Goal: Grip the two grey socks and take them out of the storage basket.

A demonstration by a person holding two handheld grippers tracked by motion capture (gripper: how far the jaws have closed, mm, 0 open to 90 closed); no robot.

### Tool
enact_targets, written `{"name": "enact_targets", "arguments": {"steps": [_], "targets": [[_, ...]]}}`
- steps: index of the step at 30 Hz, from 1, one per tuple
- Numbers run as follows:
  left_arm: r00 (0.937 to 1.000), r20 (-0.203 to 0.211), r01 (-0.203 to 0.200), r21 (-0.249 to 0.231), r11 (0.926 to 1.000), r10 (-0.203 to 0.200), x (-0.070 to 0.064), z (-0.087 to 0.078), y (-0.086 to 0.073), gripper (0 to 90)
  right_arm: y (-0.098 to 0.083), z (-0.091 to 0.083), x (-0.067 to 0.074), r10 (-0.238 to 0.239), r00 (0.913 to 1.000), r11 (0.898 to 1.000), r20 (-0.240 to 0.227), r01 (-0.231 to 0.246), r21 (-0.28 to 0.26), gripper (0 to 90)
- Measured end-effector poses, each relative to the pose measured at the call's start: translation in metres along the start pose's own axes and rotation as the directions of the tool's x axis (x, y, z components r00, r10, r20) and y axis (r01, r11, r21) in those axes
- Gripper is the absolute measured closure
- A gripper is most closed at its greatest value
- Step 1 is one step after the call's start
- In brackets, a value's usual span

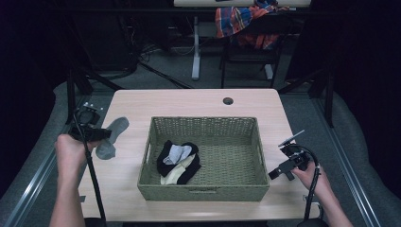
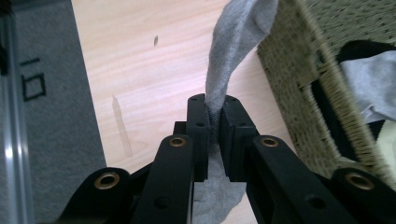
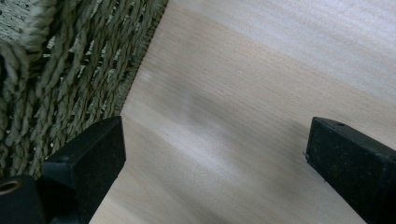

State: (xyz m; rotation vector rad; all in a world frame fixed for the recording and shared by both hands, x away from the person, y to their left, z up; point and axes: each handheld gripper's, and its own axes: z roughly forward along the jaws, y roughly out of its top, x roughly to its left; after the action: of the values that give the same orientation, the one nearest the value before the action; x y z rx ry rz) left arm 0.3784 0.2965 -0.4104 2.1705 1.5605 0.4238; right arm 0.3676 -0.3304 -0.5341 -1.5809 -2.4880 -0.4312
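left gripper (image 2: pixel 214 116): clamped on grey sock (image 2: pixel 233 51), left of frame
right gripper (image 3: pixel 215 154): jaws wide apart, nothing held
basket (image 1: pixel 204 191): centre, holds socks (image 1: pixel 178 161)

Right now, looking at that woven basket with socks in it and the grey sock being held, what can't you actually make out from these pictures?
- Pile of black, grey and cream socks in the woven green basket, high view: overlapping, so their number is unclear.
- Grey sock, left gripper view: its lower end hidden behind the left gripper; top cut off by the edge.
- Basket interior, right gripper view: hidden by its own wall.
- Plaid cloth on the far chair, high view: too small to identify.
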Motion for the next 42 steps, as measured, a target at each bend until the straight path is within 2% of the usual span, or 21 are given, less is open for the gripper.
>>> {"name": "enact_targets", "arguments": {"steps": [1,2,3,6,13,18,21,22,25,27,28,29,31,33,36,38,39,42], "targets": [[0.9999,0.003,0.010,0.003,0.9999,-0.010,0.003,0.002,-0.002,83.4,0.000,0.000,0.000,-0.001,1.0000,1.000,0.001,0.001,0.001,4.6],[0.9998,0.009,0.019,0.008,0.9998,-0.019,0.006,0.005,-0.003,83.4,-0.002,0.003,0.002,0.039,0.9992,0.998,-0.010,-0.040,-0.051,4.7],[0.9996,0.011,0.027,0.006,0.9996,-0.027,0.008,0.007,-0.004,83.4,0.000,0.000,-0.001,0.002,1.0000,1.000,-0.004,-0.002,0.003,4.6],[0.9989,0.022,0.041,0.012,0.9991,-0.041,0.012,0.014,-0.007,83.4,0.000,0.001,0.000,0.007,1.0000,1.000,-0.004,-0.007,0.003,4.6],[0.9973,0.035,0.062,0.062,0.9962,-0.064,0.018,0.034,-0.014,83.4,0.000,0.001,0.001,0.009,1.0000,1.000,-0.001,-0.009,-0.001,4.6],[0.9965,0.031,0.074,0.084,0.9937,-0.077,0.022,0.044,-0.018,83.4,0.000,0.001,0.000,0.010,0.9999,1.000,-0.003,-0.010,0.000,4.7],[0.9966,0.033,0.071,0.101,0.9924,-0.075,0.023,0.053,-0.020,83.3,0.000,0.001,0.000,0.004,1.0000,1.000,-0.004,-0.004,-0.002,4.6],[0.9962,0.046,0.069,0.105,0.9920,-0.074,0.024,0.058,-0.022,83.3,-0.001,0.003,0.001,0.024,0.9997,0.999,-0.007,-0.024,-0.026,4.6],[0.9956,0.057,0.065,0.136,0.9886,-0.074,0.024,0.067,-0.024,83.3,-0.001,0.003,0.001,0.019,0.9998,1.000,-0.009,-0.019,-0.020,4.6],[0.9962,0.058,0.054,0.152,0.9869,-0.064,0.023,0.072,-0.024,83.2,0.000,0.000,0.000,0.002,1.0000,1.000,-0.002,-0.002,0.008,4.6],[0.9962,0.059,0.053,0.161,0.9856,-0.063,0.023,0.074,-0.024,83.2,0.000,0.001,0.000,0.003,1.0000,1.000,-0.003,-0.003,0.003,4.6],[0.9964,0.058,0.052,0.162,0.9854,-0.062,0.022,0.076,-0.024,83.2,-0.001,0.003,0.002,0.027,0.9996,0.999,-0.004,-0.027,-0.025,4.6],[0.9965,0.061,0.045,0.174,0.9837,-0.056,0.021,0.080,-0.025,82.9,0.001,0.002,0.001,0.003,1.0000,1.000,-0.009,-0.003,0.012,4.6],[0.9961,0.068,0.041,0.197,0.9795,-0.055,0.020,0.087,-0.025,82.6,0.001,0.002,0.001,0.003,1.0000,1.000,-0.008,-0.003,0.011,4.6],[0.9956,0.072,0.043,0.221,0.9743,-0.061,0.021,0.095,-0.027,80.4,0.000,0.003,0.000,0.007,0.9999,1.000,-0.011,-0.007,0.010,4.6],[0.9945,0.082,0.045,0.231,0.9719,-0.065,0.022,0.097,-0.027,73.5,0.000,0.003,0.000,0.005,0.9999,1.000,-0.011,-0.005,0.012,4.6],[0.9939,0.090,0.041,0.234,0.9714,-0.064,0.022,0.098,-0.027,73.5,0.000,0.003,0.000,0.005,0.9999,1.000,-0.011,-0.005,0.012,4.6],[0.9931,0.094,0.047,0.231,0.9719,-0.070,0.023,0.094,-0.026,56.2,0.000,0.003,0.000,0.004,1.0000,1.000,-0.005,-0.004,0.012,4.6]]}}
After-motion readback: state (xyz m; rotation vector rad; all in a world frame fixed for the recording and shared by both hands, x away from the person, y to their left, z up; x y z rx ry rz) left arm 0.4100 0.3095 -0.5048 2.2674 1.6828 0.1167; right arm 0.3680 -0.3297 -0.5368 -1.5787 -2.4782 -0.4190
